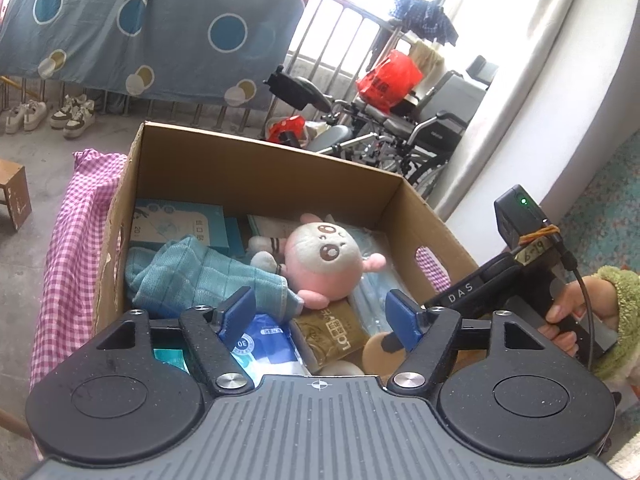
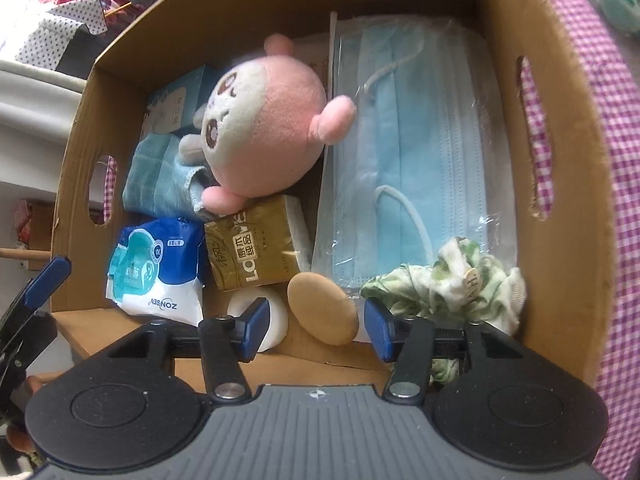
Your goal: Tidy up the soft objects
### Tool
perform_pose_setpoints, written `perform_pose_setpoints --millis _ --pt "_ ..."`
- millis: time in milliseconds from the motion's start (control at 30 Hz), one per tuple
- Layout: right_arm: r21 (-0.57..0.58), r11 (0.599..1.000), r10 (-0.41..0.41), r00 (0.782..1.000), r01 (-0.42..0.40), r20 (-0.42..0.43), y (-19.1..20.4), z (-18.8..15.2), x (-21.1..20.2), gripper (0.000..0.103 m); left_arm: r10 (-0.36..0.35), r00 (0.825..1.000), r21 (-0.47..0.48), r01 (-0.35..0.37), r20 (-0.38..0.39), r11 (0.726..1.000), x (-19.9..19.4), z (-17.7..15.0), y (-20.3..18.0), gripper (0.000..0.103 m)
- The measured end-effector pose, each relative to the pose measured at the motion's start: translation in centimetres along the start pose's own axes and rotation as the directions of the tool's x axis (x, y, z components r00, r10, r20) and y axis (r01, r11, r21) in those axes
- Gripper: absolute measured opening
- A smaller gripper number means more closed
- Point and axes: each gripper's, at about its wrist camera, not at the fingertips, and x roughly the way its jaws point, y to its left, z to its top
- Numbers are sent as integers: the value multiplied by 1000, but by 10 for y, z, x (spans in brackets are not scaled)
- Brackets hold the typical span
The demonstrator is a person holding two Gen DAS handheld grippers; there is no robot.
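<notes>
A cardboard box (image 1: 256, 168) (image 2: 556, 184) holds a pink plush toy (image 1: 324, 260) (image 2: 260, 132), a folded blue towel (image 1: 200, 276) (image 2: 160, 184), a bag of blue face masks (image 2: 416, 152), a blue-white wipes pack (image 1: 268, 344) (image 2: 160, 276), a gold tissue pack (image 1: 332, 332) (image 2: 256, 252), a tan round puff (image 2: 322, 308), a white round puff (image 2: 260, 316) and a green-white scrunchie (image 2: 452, 284). My left gripper (image 1: 322, 316) is open and empty above the box's near edge. My right gripper (image 2: 316, 324) is open and empty over the puffs, beside the scrunchie.
Pink checked cloth (image 1: 76, 240) (image 2: 600, 120) lies under the box. Blue boxes (image 1: 180, 220) stand at the box's back. A wheelchair (image 1: 400, 128), shoes (image 1: 72, 114), a small wooden stool (image 1: 14, 192) and a hanging blue sheet (image 1: 160, 24) are beyond. The right gripper's handle (image 1: 532, 280) is at the right.
</notes>
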Motion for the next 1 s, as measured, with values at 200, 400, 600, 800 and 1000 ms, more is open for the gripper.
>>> perform_pose_setpoints --millis 200,400,600,800,1000 --pt "-8 1000 3 997 -2 80 7 -7 -18 55 37 998 16 -38 52 999 -24 -1 -9 90" --pt "-86 995 82 954 -59 288 30 -41 -70 57 127 985 60 -134 117 989 -54 -6 -23 102" --pt "-164 986 108 854 -27 509 53 -101 -116 82 218 972 78 -225 89 971 -64 -10 -35 103" --pt "-157 987 80 786 21 613 60 -149 -121 96 258 963 70 -263 77 962 -71 -18 -39 103" --pt "-144 988 55 731 60 680 61 -156 -106 99 327 936 83 -339 129 937 -51 -14 -31 103"
